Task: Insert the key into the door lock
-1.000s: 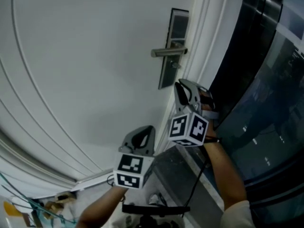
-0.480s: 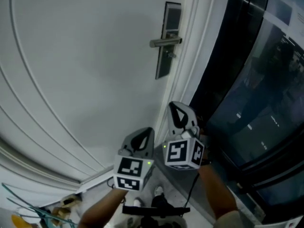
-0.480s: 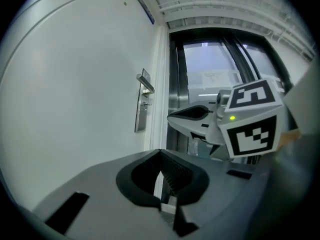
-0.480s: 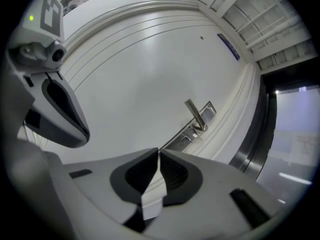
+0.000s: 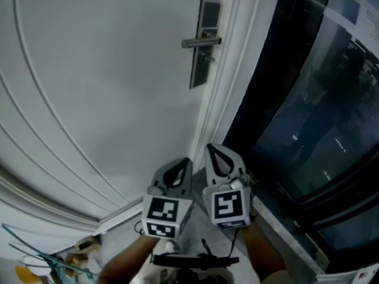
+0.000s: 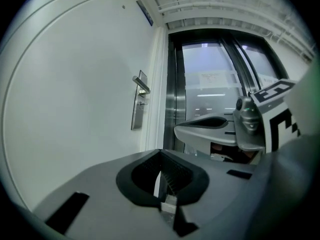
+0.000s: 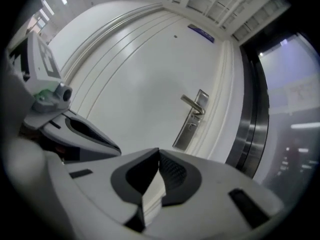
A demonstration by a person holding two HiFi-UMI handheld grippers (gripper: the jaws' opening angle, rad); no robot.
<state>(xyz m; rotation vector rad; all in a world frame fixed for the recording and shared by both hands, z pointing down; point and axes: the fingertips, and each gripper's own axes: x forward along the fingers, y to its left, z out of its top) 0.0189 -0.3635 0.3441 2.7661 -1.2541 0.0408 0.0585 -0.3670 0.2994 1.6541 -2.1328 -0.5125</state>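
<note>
L gripper (image 6: 160,156): jaws closed, tips together, nothing between them; only a thin slit of light shows lower down btw. the ribbed pads (image 6: 175,176). R gripper (image 7: 159,154): the same, jaws closed tip to tip and empty, w/ a narrow gap lower down where white shows through. In head view the two grippers are low in the picture, side by side and very near each other, jaws pointing up towards the door (image 5: 106,81). Both are well apart from the lock. The door is white w/ curved mouldings. Near its right edge sits a tall dark lock plate (image 5: 195,76), and a silver handle (image 5: 198,42) reaches left from it. Just under the handle a small metal piece (image 5: 205,57) sticks out of the plate; it looks like the key, already in the lock, but it is too small to tell for sure. Right of the door frame is a dark glass panel (image 5: 308,99) w/ pale reflections. At bottom left of head view some clutter (image 5: 53,265) lies on the floor, and a black bar (image 5: 195,260) crosses just below the grippers.
</note>
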